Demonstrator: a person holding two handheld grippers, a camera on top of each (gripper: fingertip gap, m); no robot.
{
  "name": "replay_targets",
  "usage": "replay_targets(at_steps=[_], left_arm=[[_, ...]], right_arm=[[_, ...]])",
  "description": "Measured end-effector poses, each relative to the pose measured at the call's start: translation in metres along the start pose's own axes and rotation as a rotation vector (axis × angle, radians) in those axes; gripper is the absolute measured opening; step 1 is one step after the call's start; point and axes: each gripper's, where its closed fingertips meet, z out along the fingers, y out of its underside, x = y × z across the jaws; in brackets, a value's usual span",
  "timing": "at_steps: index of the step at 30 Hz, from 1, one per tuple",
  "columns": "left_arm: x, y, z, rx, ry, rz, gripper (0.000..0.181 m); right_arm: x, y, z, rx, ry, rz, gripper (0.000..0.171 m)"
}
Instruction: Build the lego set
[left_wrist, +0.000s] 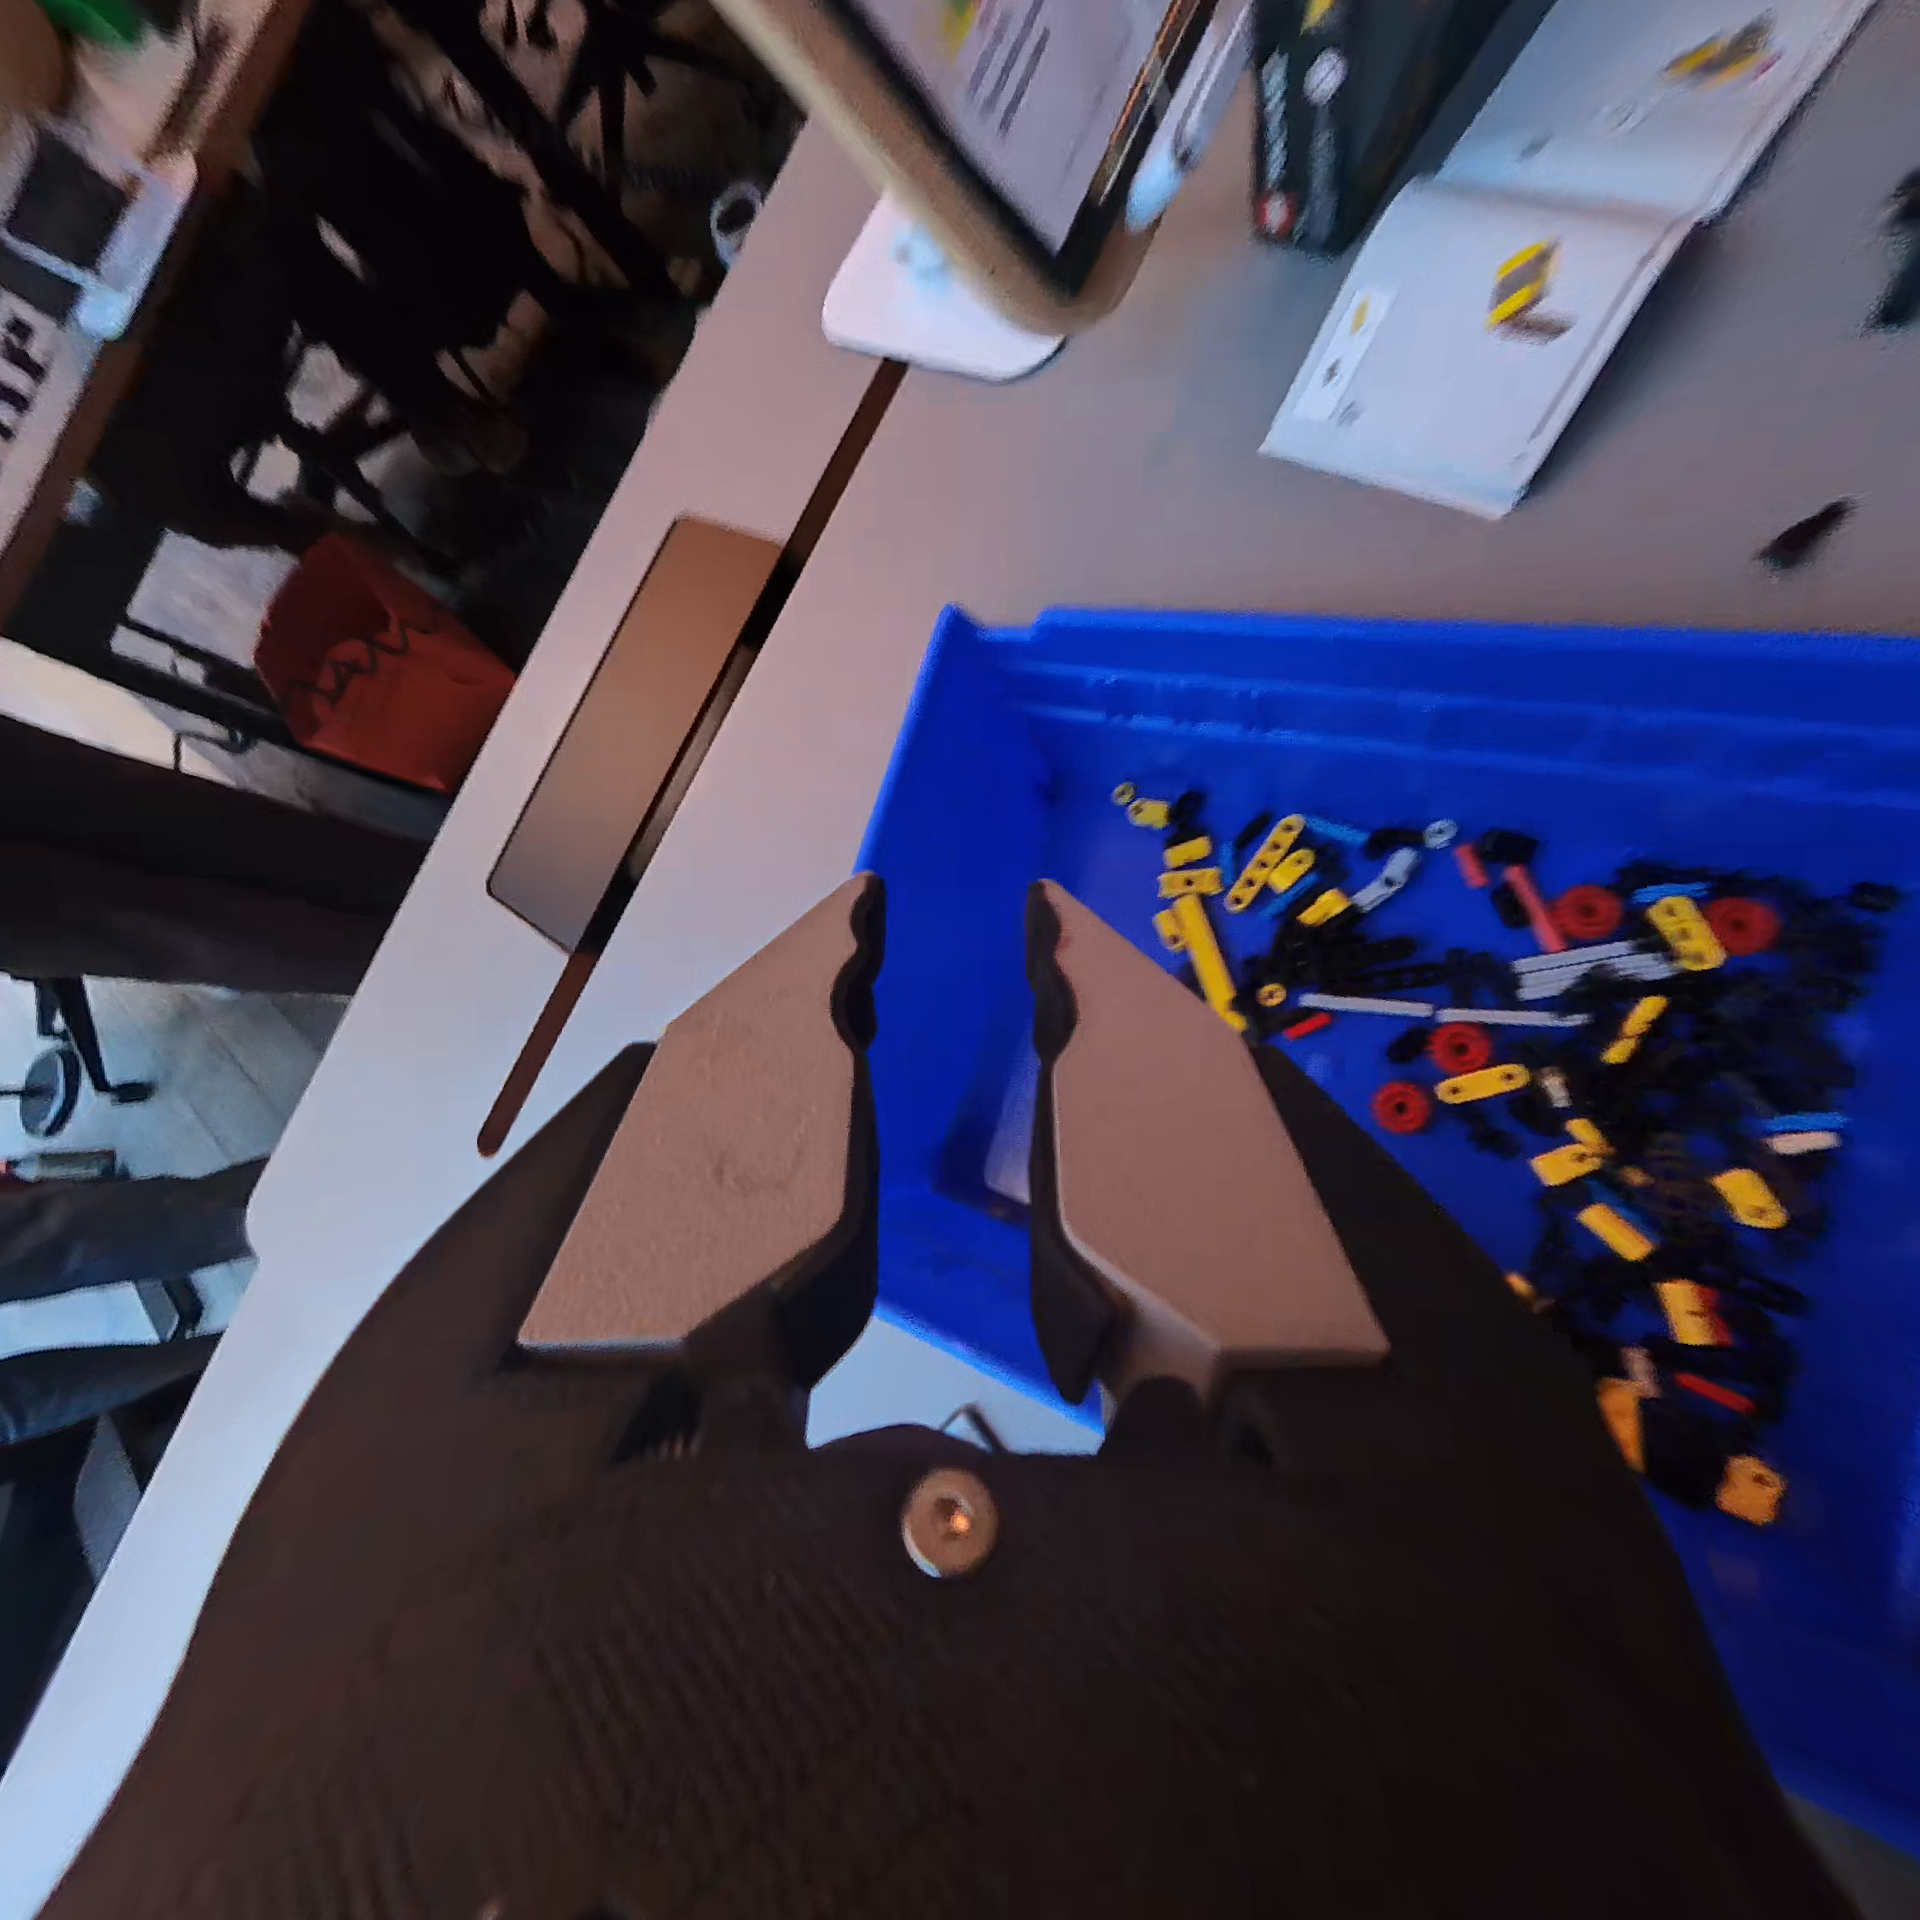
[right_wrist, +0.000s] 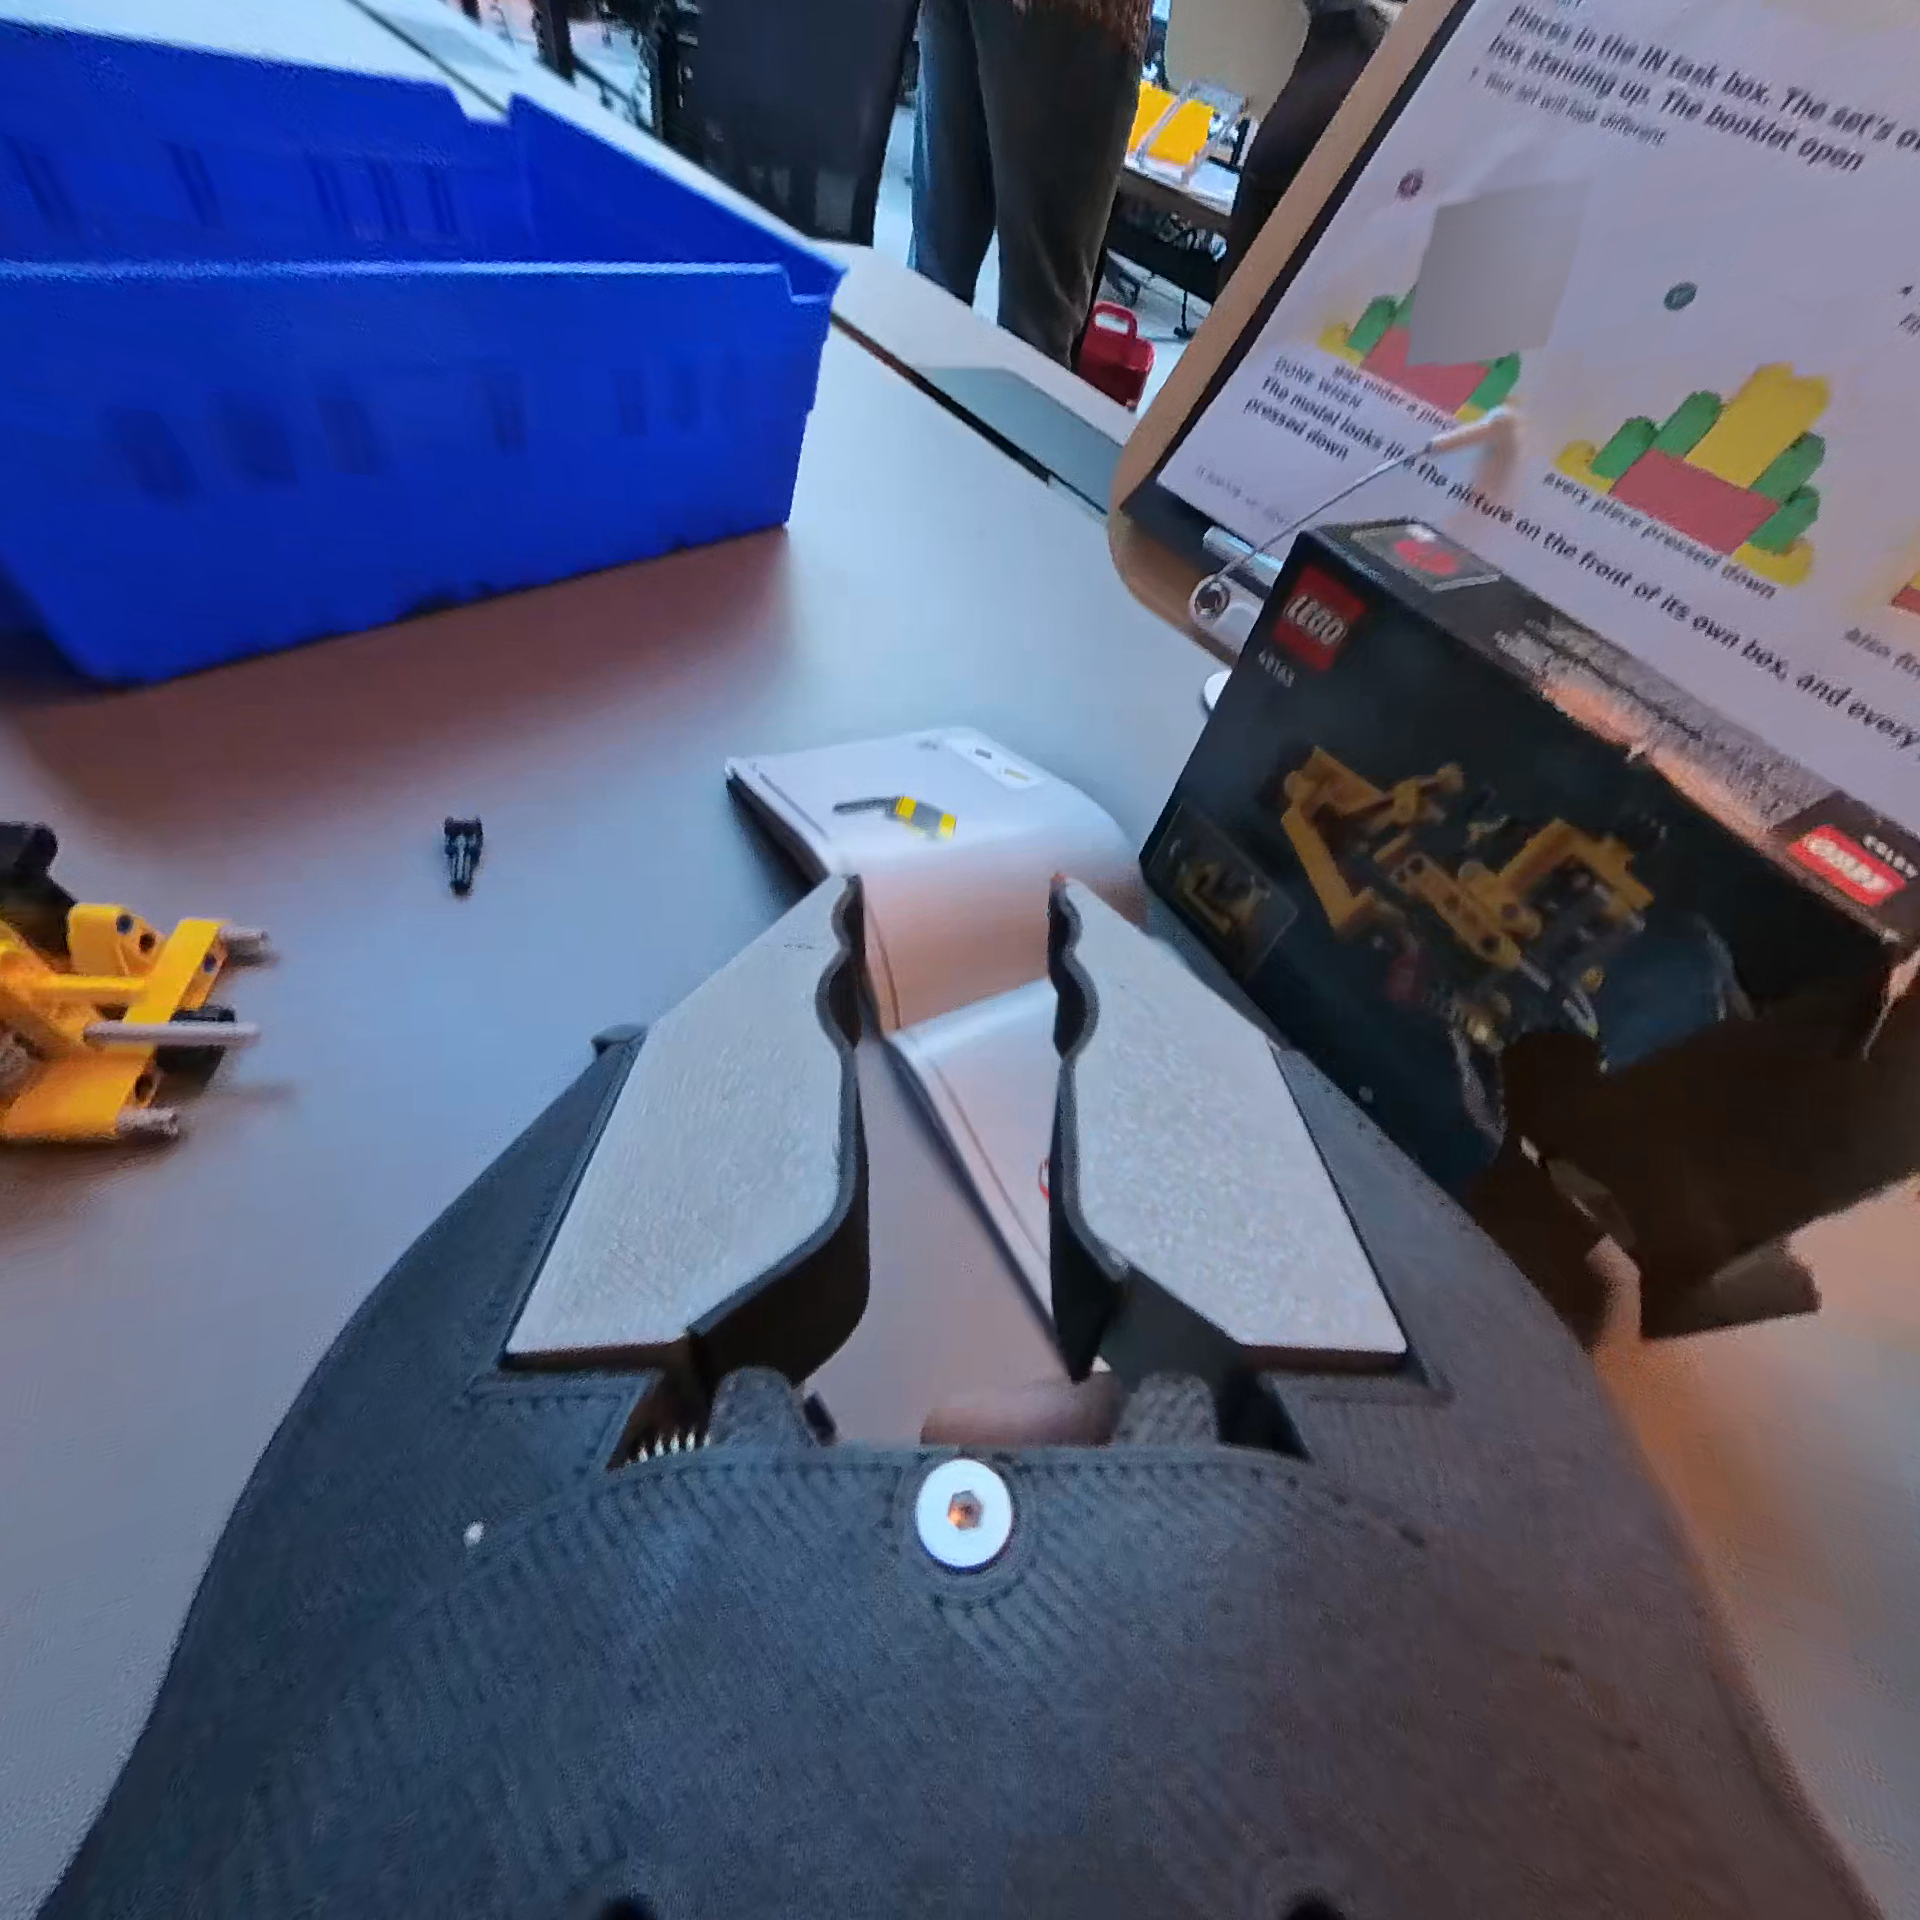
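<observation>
Right hand-held gripper (right_wrist: 956, 914) empty with fingers apart over open booklet (right_wrist: 935, 821), dark set box (right_wrist: 1507, 894) beside, blue bin (right_wrist: 395, 416) behind

We see the loose pieces (left_wrist: 1538, 1070) in the blue bin (left_wrist: 966, 790) motion-blurred past telling, the yellow model (right_wrist: 94, 997) cut by the left edge, and the booklet (right_wrist: 935, 831) partly hidden behind our right gripper (right_wrist: 954, 914).

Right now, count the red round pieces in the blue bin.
4 red round pieces: two farther back, two nearer and left. Others may lie buried.
</observation>
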Motion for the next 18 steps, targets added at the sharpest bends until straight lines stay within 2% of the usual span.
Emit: replay_targets(at_steps=[3, 6, 9, 12, 15, 18], left_arm=[[0.036, -0.024, -0.020, 0.077, 0.045, 0.031, 0.024], [0.078, -0.035, -0.029, 0.100, 0.107, 0.077, 0.024], [0.111, -0.031, -0.031, 0.147, 0.158, 0.060, 0.023], [0.142, -0.012, -0.022, 0.163, 0.269, -0.013, 0.024], [0.146, 0.009, -0.016, 0.142, 0.260, -0.058, 0.024], [0.115, 0.023, -0.013, 0.159, 0.171, -0.108, 0.024]], right_arm=[[-0.008, 0.010, -0.013, -0.013, -0.004, 0.018, 0.032], [-0.012, 0.017, -0.030, -0.013, 0.029, 0.017, 0.032], [-0.011, 0.026, -0.046, -0.028, 0.081, 0.002, 0.030], [-0.011, 0.022, -0.060, 0.021, 0.112, 0.004, 0.028], [-0.014, 0.020, -0.066, 0.046, 0.110, 0.014, 0.028], [-0.012, 0.021, -0.066, 0.031, 0.142, 0.009, 0.027]])
